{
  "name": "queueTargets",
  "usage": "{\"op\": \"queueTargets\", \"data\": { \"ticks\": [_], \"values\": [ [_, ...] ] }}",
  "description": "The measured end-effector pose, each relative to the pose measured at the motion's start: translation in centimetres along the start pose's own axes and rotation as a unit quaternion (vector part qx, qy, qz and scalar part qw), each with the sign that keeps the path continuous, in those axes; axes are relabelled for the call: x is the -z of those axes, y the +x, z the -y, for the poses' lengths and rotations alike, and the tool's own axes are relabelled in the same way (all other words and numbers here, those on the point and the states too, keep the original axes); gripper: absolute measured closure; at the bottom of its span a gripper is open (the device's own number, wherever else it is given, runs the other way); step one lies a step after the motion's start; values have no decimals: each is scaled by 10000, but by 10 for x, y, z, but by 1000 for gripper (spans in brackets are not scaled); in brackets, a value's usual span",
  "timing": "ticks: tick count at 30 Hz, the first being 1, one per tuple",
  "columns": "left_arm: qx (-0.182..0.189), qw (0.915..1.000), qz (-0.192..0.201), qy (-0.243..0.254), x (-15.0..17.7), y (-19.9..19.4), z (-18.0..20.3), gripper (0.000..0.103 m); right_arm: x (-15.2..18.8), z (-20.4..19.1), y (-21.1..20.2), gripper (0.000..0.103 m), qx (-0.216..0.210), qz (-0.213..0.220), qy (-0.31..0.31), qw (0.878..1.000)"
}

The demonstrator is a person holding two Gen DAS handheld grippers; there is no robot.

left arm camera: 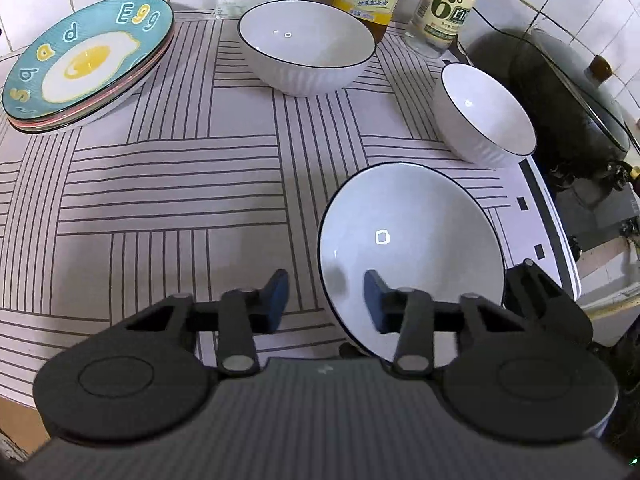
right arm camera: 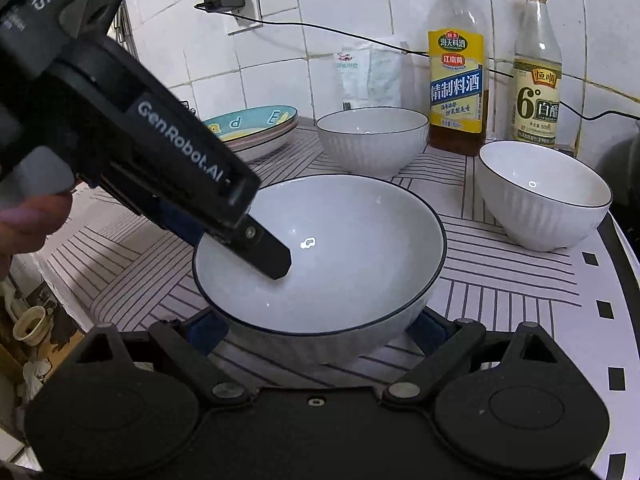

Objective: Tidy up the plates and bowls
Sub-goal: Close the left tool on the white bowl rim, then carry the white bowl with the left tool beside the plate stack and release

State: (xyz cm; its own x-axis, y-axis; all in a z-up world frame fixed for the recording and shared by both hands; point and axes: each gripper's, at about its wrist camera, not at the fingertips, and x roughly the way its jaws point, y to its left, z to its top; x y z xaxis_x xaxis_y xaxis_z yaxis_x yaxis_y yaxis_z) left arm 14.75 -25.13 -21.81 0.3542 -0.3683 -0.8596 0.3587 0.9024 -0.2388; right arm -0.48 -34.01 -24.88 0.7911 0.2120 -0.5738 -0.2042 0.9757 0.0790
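Note:
A near white bowl with a dark rim (left arm camera: 412, 248) (right arm camera: 320, 256) sits on the striped mat. My left gripper (left arm camera: 326, 300) is open and straddles its left rim, one finger (right arm camera: 268, 256) inside the bowl and one outside. My right gripper (right arm camera: 316, 332) is open, its blue pads on either side of the same bowl's base, apart from it. A second large white bowl (left arm camera: 306, 46) (right arm camera: 372, 140) stands at the back. A smaller white bowl (left arm camera: 486, 114) (right arm camera: 544, 194) stands at the right. A stack of plates with a teal egg plate on top (left arm camera: 86, 60) (right arm camera: 256, 128) lies at the back left.
Two bottles (right arm camera: 456, 68) (right arm camera: 536, 76) and a white bag (right arm camera: 368, 76) stand against the tiled wall. A dark wok with a glass lid (left arm camera: 568, 92) sits on the stove at the right. The counter's front and right edges are close. A cable runs along the wall.

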Motion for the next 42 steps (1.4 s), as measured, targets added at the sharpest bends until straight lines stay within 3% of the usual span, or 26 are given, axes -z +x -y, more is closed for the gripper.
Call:
{"op": "queueTargets", "data": {
  "ticks": [4, 13, 21, 33, 42],
  "values": [
    [266, 9996, -5, -68, 2, 1, -3, 78, -1, 0, 0, 7, 0, -50, -66, 10000],
    [59, 10000, 30, 46, 6, -7, -1, 81, -6, -3, -5, 7, -36, -95, -109, 9999],
    [3, 9992, 351, -215, 9, -34, -25, 81, -21, -15, -6, 7, -254, 55, -308, 9992],
    [-711, 9931, 616, -701, 19, -79, -94, 81, -55, -72, 27, 7, -1004, 262, -874, 9908],
    [-1278, 9853, 517, -1009, 27, -85, -149, 81, -68, -126, 71, 8, -1539, 160, -1170, 9810]
  ]
}}
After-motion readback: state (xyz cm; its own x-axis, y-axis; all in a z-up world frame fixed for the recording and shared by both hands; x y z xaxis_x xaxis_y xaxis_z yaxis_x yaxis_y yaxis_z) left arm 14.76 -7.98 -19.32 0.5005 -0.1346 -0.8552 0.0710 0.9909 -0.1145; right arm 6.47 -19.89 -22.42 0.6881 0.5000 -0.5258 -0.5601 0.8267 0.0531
